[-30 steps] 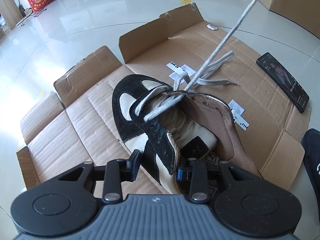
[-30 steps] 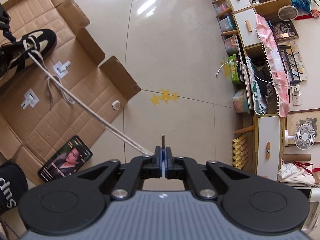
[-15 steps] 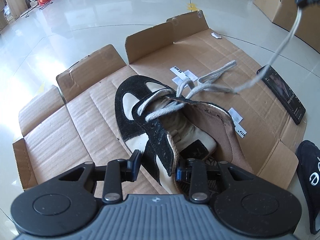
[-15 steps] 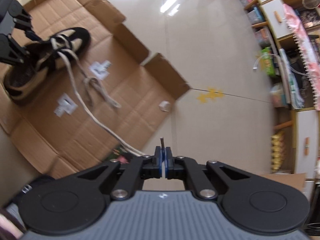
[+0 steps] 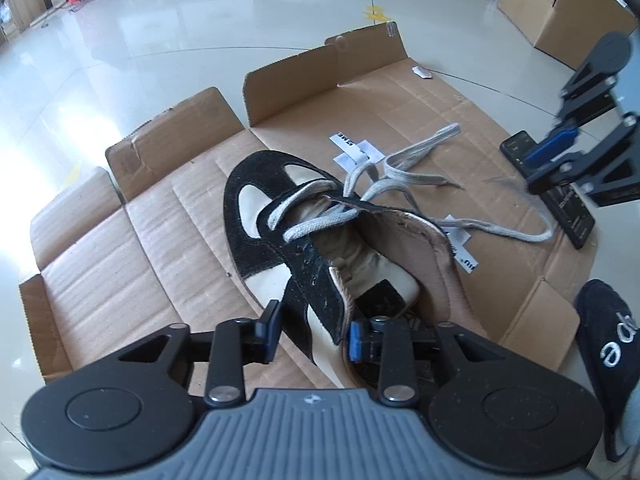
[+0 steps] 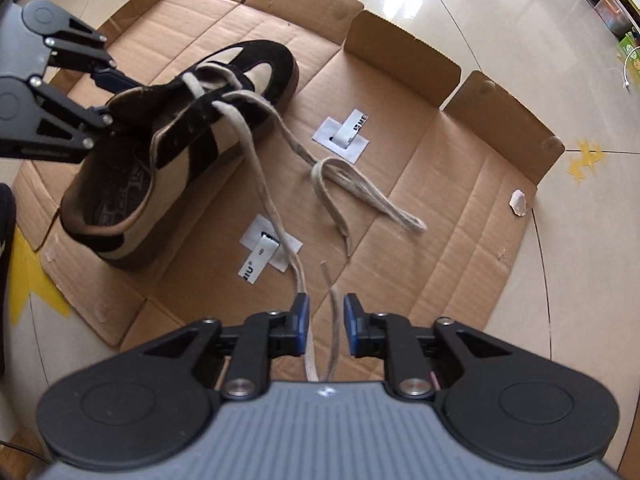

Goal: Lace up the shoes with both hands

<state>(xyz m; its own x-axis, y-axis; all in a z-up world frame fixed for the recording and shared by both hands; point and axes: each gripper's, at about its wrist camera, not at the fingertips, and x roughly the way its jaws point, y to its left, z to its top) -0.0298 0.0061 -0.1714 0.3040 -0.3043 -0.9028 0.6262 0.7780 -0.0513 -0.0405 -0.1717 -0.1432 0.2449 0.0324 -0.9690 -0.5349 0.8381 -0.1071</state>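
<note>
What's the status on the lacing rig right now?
Left gripper shut on shoe side wall. Right gripper open, lace slack between its fingers. Phone beside lace, not blocking.

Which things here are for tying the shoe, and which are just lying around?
For the job:
shoe
lace
left gripper, holding the shoe's side
right gripper, open around the lace end

Just lying about:
cardboard
phone
white labels
small white scrap
black cap

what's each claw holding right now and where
Left claw grips the shoe by its side collar; right claw is open, holding nothing.
</note>
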